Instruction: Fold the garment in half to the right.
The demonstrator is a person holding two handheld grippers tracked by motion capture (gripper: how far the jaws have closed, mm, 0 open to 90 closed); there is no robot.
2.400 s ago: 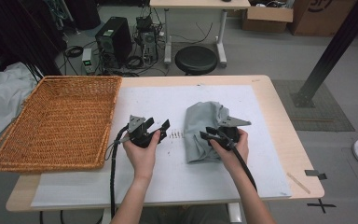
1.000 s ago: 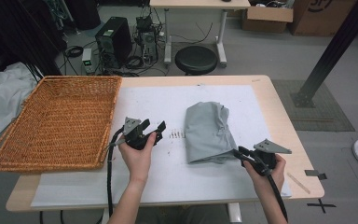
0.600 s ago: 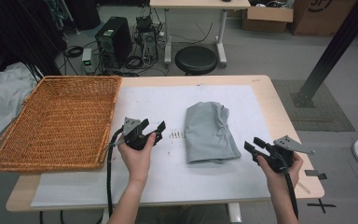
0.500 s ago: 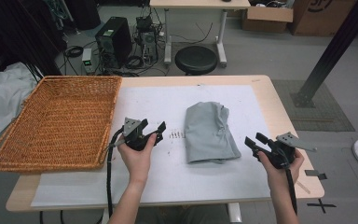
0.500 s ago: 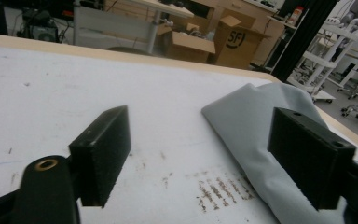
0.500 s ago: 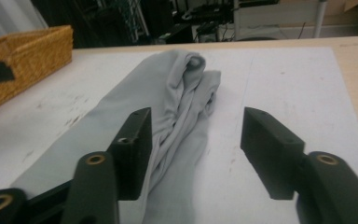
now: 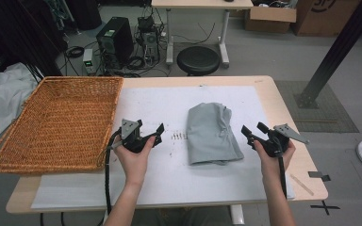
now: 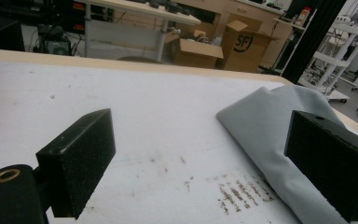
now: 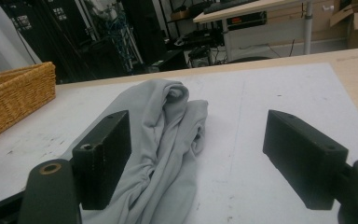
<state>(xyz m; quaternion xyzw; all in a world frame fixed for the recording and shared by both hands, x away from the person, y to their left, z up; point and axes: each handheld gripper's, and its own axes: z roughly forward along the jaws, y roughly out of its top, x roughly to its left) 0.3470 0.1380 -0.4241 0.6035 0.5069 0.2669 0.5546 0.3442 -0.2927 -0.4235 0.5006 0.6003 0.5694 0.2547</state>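
One cloth: grey folded cloth (image 7: 213, 133) at mid-table on the white sheet (image 7: 169, 174), long axis twelve to six.
Left gripper (image 7: 152, 135): at its nine o'clock, jaws just opened wide, nothing between.
Right gripper (image 7: 253, 133): at its three o'clock, jaws just opened wide, holding nothing.
Wicker basket (image 7: 52, 123): far at nine o'clock, well apart.

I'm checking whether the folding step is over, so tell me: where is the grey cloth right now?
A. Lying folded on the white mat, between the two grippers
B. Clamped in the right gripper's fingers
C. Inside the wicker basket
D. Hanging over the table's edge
A: the grey cloth lies folded on the white mat, with the left gripper and right gripper open on either side and touching nothing, apart from the wicker basket.
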